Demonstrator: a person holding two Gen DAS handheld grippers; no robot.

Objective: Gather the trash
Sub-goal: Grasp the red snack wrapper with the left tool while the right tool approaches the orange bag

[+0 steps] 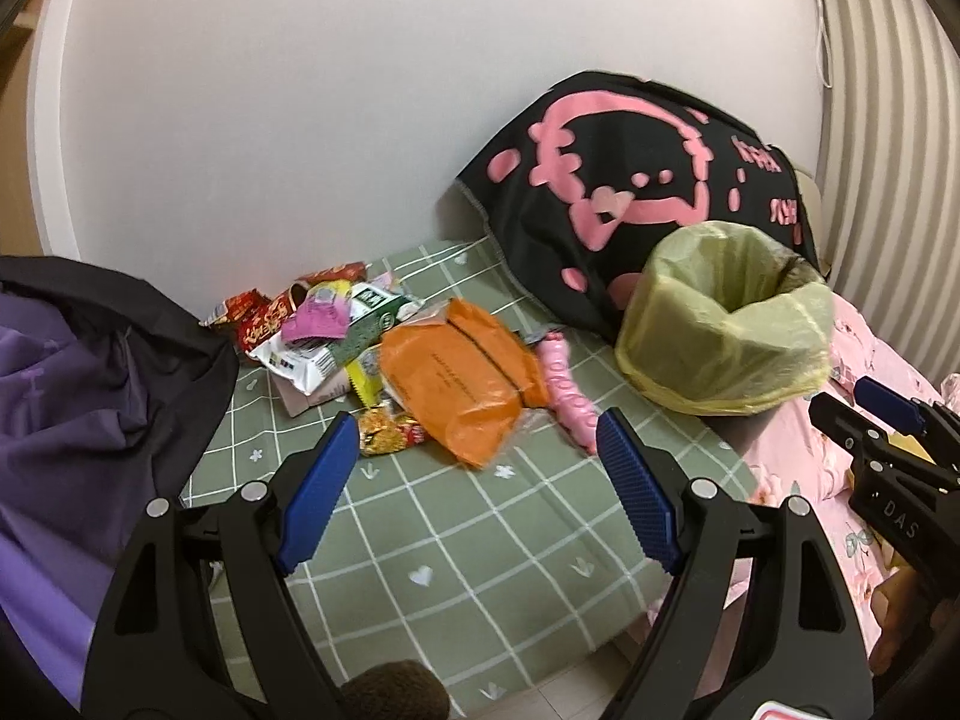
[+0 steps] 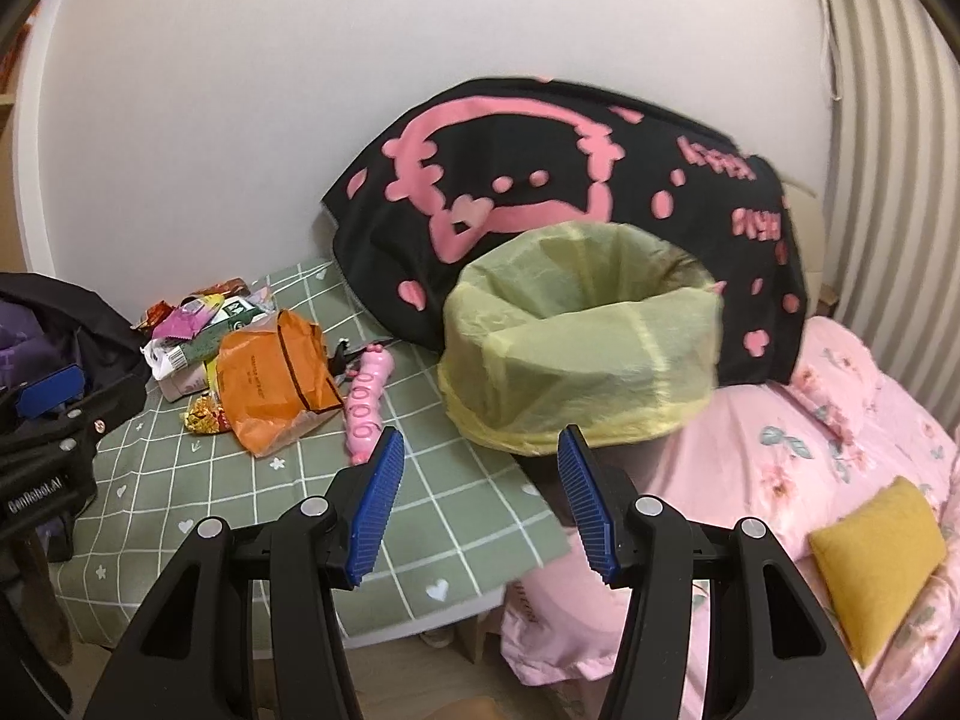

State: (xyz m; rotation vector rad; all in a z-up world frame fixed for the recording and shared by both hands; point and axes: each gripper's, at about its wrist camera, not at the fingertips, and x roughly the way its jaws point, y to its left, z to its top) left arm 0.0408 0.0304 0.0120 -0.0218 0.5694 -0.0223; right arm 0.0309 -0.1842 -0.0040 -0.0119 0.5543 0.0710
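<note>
A heap of snack wrappers [image 1: 312, 324] lies on the green checked sheet by the wall, with an orange plastic bag [image 1: 462, 378] [image 2: 270, 384] at its near side and a small gold wrapper [image 1: 384, 429] in front. A bin lined with a yellow-green bag [image 1: 726, 324] [image 2: 582, 336] stands on the bed to the right, its mouth open. My left gripper [image 1: 480, 438] hangs open above the sheet, just short of the orange bag. My right gripper [image 2: 480, 462] is open too, in front of the bin, holding nothing.
A pink bumpy toy [image 1: 567, 390] [image 2: 366, 402] lies between the orange bag and the bin. A black pillow with a pink print [image 2: 570, 180] leans on the wall behind the bin. Dark purple clothing [image 1: 78, 408] lies left, a pink floral quilt [image 2: 840, 450] and yellow cushion [image 2: 876, 558] right.
</note>
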